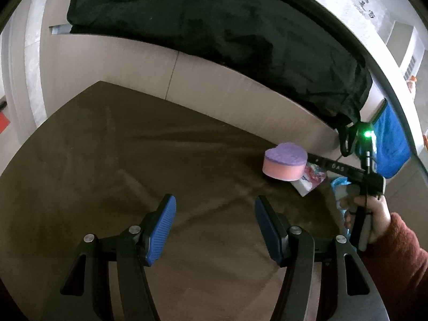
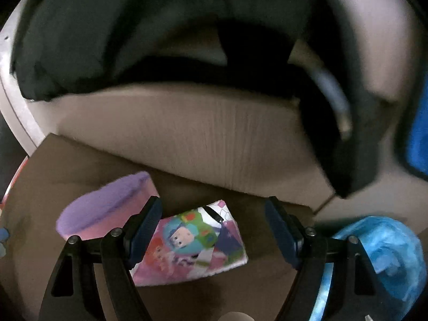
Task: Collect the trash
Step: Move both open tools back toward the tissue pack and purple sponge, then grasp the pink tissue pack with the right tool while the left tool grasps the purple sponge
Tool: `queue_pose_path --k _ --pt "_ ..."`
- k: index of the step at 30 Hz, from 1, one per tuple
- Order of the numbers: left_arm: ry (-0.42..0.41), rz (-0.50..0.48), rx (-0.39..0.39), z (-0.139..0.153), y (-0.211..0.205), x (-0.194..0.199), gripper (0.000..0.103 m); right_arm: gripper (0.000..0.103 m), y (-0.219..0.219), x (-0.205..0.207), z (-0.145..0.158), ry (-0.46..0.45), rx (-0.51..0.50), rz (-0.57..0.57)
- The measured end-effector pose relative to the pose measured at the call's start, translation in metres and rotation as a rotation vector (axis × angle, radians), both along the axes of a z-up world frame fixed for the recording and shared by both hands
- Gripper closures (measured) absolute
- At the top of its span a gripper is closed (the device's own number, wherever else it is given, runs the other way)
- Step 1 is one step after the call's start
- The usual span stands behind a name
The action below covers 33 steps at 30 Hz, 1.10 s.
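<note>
A cartoon-printed tissue pack [image 2: 195,240] lies on the brown cloth [image 2: 80,165], with a purple-topped pink sponge [image 2: 104,208] touching its left side. My right gripper [image 2: 214,227] is open, with the pack just below and between its fingers. In the left wrist view the sponge [image 1: 285,163] and pack [image 1: 311,180] sit at the right, with the right gripper's arm [image 1: 347,171] reaching over them. My left gripper [image 1: 215,222] is open and empty above bare brown cloth [image 1: 120,160], left of the sponge.
A crumpled blue plastic bag [image 2: 388,254] lies right of the right gripper. A black garment [image 1: 214,26] hangs over the beige backrest [image 1: 240,88] behind. A blue cloth [image 1: 390,144] hangs at the far right.
</note>
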<state>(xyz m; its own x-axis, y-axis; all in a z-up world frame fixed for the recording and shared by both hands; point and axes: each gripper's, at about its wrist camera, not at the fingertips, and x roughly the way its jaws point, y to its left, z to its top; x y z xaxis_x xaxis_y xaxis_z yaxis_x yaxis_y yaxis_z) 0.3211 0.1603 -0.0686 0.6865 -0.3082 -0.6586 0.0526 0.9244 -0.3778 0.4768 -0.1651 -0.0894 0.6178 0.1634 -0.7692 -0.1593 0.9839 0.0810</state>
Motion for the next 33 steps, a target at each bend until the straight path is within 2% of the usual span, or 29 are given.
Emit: queue_pose_path --k 2,6,9,13,16,20,25,30,33 --pt "0.001 -0.007 0.002 0.001 0.000 0.003 0.041 0.027 -0.001 0.001 -0.010 0.052 0.011 0.020" --pt "0.005 -0.020 -0.014 0.002 -0.004 0.010 0.041 0.027 -0.009 -0.027 -0.016 0.102 0.092 0.060" --pt "0.005 -0.024 -0.043 0.002 -0.009 0.013 0.041 0.026 -0.010 -0.061 -0.016 0.112 0.096 0.107" --pt "0.004 -0.052 -0.044 0.003 -0.021 0.008 0.041 0.026 -0.001 -0.106 -0.017 0.104 0.090 0.234" --pt "0.011 -0.069 -0.039 0.003 -0.027 0.003 0.041 0.020 0.003 -0.132 -0.019 0.086 0.087 0.291" --pt "0.015 -0.062 -0.045 0.004 -0.026 -0.004 0.041 0.017 0.002 -0.145 -0.022 0.050 0.087 0.249" --pt "0.013 -0.033 -0.058 0.005 -0.019 -0.011 0.041 0.011 0.006 -0.148 -0.021 0.080 0.073 0.204" --pt "0.024 -0.008 -0.074 0.003 -0.014 -0.017 0.041 0.003 0.029 -0.141 -0.024 0.138 -0.025 0.193" --pt "0.023 -0.010 -0.071 0.004 -0.015 -0.018 0.041 0.009 0.046 -0.142 -0.024 0.112 -0.086 0.201"
